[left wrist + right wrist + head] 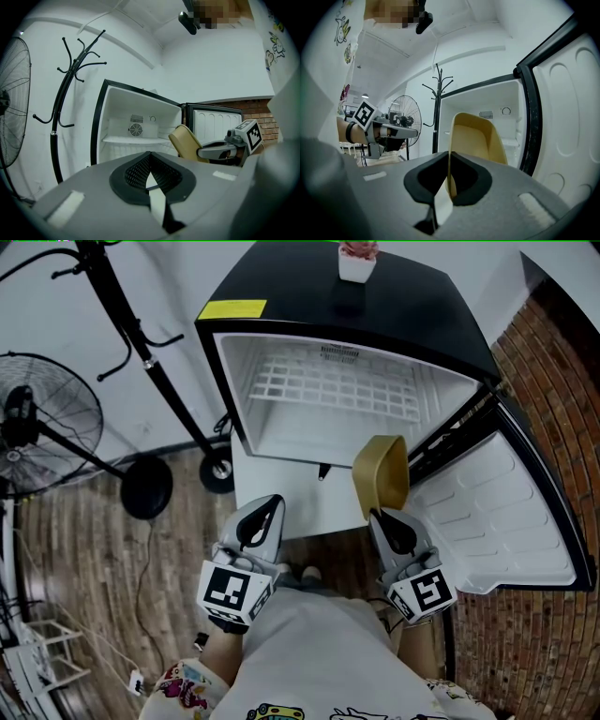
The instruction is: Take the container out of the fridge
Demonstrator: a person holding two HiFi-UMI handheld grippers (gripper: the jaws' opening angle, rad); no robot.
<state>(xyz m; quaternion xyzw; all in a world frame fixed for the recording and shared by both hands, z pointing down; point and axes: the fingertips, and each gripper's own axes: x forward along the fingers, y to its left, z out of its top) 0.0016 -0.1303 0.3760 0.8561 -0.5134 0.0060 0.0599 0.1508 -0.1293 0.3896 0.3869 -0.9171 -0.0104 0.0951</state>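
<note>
Head view: the tan container [382, 474] looks clear of the fridge [422, 310] already, hanging before the open door [497, 512]. The right gripper [385, 518] pinches its rim. The left gripper [263, 514] is closed and empty. Only setting it down seems left.

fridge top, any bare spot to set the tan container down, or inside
Yes: the black fridge top is bare between the yellow sticker at its front left corner and the white pot at the back. Inside, the wire shelf is bare too. Crowded: the floor left of the fridge, with coat stand and fan.
</note>
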